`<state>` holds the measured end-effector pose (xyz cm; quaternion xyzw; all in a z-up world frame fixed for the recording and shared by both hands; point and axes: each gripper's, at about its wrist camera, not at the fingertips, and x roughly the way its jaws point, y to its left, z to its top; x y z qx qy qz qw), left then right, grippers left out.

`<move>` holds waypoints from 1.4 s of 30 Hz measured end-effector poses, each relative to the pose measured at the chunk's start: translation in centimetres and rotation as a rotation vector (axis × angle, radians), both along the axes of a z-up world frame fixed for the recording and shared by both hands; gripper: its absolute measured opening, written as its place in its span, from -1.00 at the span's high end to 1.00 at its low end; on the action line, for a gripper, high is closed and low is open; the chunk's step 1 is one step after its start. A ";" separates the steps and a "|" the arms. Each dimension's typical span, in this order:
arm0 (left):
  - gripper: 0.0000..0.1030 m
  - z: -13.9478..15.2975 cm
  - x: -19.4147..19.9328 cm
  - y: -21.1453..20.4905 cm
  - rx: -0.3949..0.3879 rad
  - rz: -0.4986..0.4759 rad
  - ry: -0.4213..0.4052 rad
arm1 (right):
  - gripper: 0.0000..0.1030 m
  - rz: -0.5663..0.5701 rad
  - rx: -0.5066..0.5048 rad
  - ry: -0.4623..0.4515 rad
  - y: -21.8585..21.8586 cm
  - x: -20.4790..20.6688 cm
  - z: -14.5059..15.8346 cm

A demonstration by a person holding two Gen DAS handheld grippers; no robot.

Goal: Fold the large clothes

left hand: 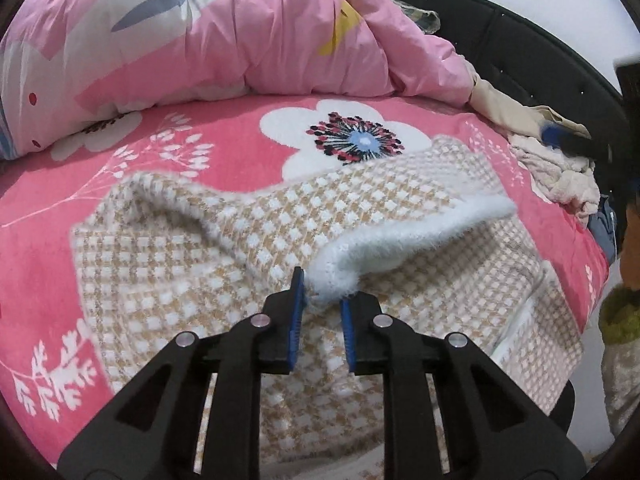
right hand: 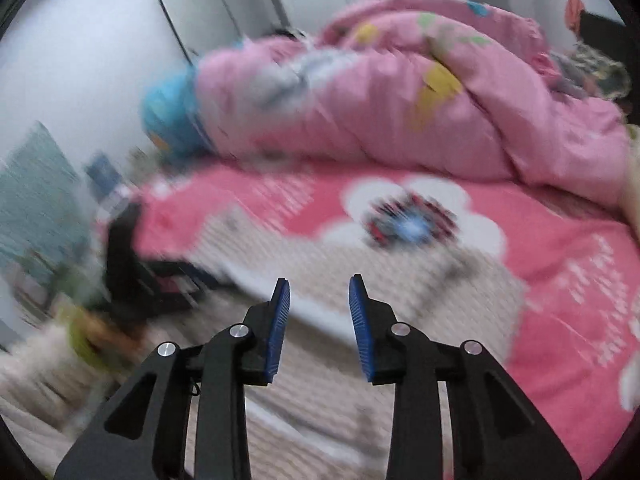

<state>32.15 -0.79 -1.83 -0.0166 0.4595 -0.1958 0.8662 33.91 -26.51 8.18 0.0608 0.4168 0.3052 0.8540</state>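
A beige-and-white checked fuzzy garment (left hand: 192, 264) lies spread on the pink flowered bed sheet (left hand: 240, 148). Its white fuzzy hem (left hand: 400, 236) is lifted, and one end sits between the fingers of my left gripper (left hand: 322, 296), which is shut on it. In the blurred right wrist view the same garment (right hand: 360, 288) lies below my right gripper (right hand: 318, 292), which is open and empty above it. My right gripper (left hand: 560, 140) also shows as a blurred dark shape at the right edge of the left wrist view.
A bunched pink duvet (left hand: 240, 32) fills the back of the bed. A pile of pale clothes (left hand: 552, 160) lies at the right by the dark headboard (left hand: 520, 52). In the right wrist view, the bed's left edge (right hand: 124, 236) drops to the floor.
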 end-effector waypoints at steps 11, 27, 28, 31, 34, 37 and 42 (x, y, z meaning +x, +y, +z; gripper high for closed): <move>0.26 4.0 -2.1 5.2 -0.202 0.114 -0.077 | 0.33 0.000 -0.046 0.195 6.5 3.0 -11.4; 0.41 -0.4 5.1 4.5 -0.283 0.173 0.053 | 0.30 -0.209 0.013 0.149 -1.0 7.2 -7.3; 0.39 -0.1 6.0 4.8 -0.298 0.176 0.053 | 0.30 -0.212 -0.030 0.158 -0.4 7.7 -8.6; 0.38 -1.7 9.2 5.6 -0.270 0.237 0.134 | 0.32 -0.216 -0.145 0.162 0.7 8.2 -12.2; 0.49 -5.0 11.2 7.2 -0.296 0.287 0.267 | 0.33 -0.227 -0.117 0.165 0.4 8.0 -12.0; 0.72 -4.5 11.1 8.6 -0.331 0.322 0.281 | 0.33 -0.233 -0.110 0.188 0.0 8.0 -11.2; 0.53 0.1 8.4 7.9 -0.274 0.314 0.061 | 0.31 -0.166 -0.008 0.130 0.7 5.5 -7.6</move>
